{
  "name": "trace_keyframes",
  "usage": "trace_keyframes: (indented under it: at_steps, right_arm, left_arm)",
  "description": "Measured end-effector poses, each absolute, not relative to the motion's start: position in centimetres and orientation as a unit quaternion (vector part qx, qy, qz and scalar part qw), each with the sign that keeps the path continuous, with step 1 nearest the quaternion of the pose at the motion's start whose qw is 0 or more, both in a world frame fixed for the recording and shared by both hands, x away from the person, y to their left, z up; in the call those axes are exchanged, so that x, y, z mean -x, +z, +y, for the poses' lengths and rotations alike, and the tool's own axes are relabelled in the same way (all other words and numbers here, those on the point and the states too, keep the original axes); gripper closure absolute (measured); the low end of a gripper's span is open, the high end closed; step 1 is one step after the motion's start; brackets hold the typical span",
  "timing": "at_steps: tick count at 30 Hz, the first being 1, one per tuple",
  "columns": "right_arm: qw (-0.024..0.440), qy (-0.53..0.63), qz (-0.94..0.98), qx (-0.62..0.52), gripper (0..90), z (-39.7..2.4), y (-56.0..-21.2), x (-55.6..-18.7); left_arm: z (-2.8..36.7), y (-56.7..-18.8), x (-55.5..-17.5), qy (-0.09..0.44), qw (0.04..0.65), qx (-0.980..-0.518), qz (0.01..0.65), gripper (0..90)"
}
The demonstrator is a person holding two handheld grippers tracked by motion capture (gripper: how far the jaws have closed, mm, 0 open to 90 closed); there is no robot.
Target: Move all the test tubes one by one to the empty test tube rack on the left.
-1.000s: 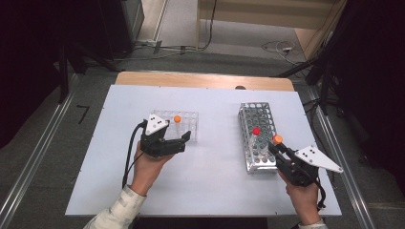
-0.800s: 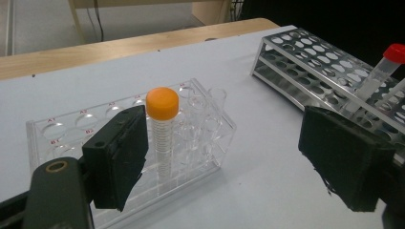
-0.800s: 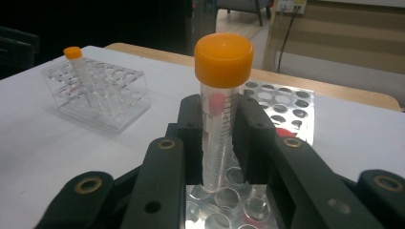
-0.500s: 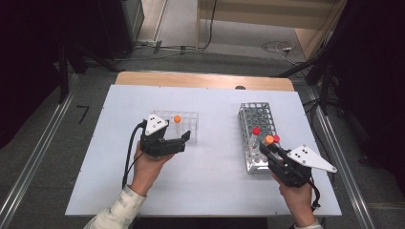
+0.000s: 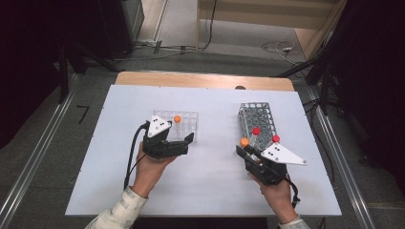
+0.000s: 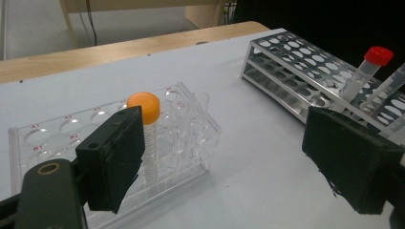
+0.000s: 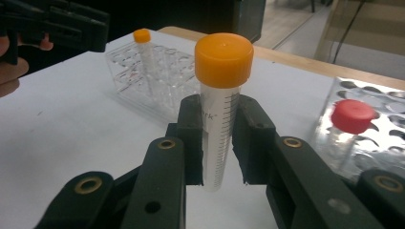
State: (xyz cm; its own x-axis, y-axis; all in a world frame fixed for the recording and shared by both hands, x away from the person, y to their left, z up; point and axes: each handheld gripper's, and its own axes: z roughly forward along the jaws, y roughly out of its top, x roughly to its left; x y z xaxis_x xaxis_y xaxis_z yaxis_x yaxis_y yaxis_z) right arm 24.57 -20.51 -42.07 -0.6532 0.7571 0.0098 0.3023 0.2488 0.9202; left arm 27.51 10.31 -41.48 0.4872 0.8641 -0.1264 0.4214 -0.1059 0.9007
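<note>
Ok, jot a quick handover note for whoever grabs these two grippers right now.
Right gripper: shut on an orange-capped tube, upright, off the table, between the two racks.
Left gripper: open, holding nothing, jaws just opened wider, beside the clear plastic rack.
Clear plastic rack: one orange-capped tube in it.
Metal rack: two red-capped tubes in it.
Done: one orange tube racked, a second picked up.
Left: probably seat the held tube in the clear rack; the red ones may follow.
</note>
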Motion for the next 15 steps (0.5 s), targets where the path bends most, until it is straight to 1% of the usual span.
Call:
trace_keyframes:
  at_steps: [5, 11, 15]
  right_arm:
    - [0.211, 0.498, 0.771, -0.337, 71.6, -18.4, -42.7, -25.0]
    - [0.196, 0.493, 0.783, -0.326, 71.6, -16.0, -43.3, -25.5]
    - [0.177, 0.494, 0.785, -0.329, 71.6, -14.7, -43.8, -26.3]
  left_arm:
    - [9.8, -41.3, -27.1, 0.222, 0.496, -0.710, 0.448, 13.3]
    - [9.2, -40.8, -26.4, 0.212, 0.510, -0.712, 0.434, 14.3]
    - [8.7, -40.6, -26.0, 0.204, 0.518, -0.714, 0.425, 15.1]
